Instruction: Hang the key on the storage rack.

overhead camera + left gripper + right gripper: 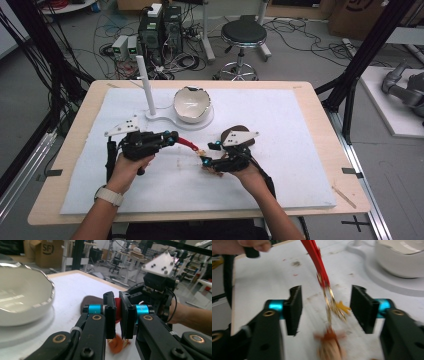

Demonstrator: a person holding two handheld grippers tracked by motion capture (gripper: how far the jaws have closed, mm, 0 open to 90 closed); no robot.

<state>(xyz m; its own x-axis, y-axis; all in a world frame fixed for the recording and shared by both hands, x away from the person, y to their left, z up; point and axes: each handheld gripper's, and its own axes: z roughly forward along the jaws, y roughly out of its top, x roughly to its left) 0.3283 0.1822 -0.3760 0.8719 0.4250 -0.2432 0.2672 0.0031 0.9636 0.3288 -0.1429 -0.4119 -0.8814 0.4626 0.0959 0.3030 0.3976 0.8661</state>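
Black jaws of the right gripper point(325, 308) stand apart, pads facing across a bare gap of white mat; nothing is pressed between them. Hanging into that gap from above is a red strap point(317, 258), its lower end running into gold, blurred tassel strands point(332, 303) and a small yellow star-shaped charm point(342, 307) close to the right-hand pad, not touching it as far as can be told. Below the strands, nearer the lens, a tan, rounded piece with an orange collar point(329, 342), blurred. Left gripper point(117, 315): jaws drawn narrow, pads clamped on the red strap, red showing in the slit between them; orange blur of the tassel below the pads. From the high view the left gripper point(172, 138) holds the strap's one end, the strap point(187, 143) slanting down to the right gripper point(206, 161), the two claws near each other. Beyond the left claw, a white bowl point(191, 104) with a wavy rim on a white base point(165, 120) that carries an upright white post point(145, 85). White mat point(280, 170) covers a wooden table point(65, 165).
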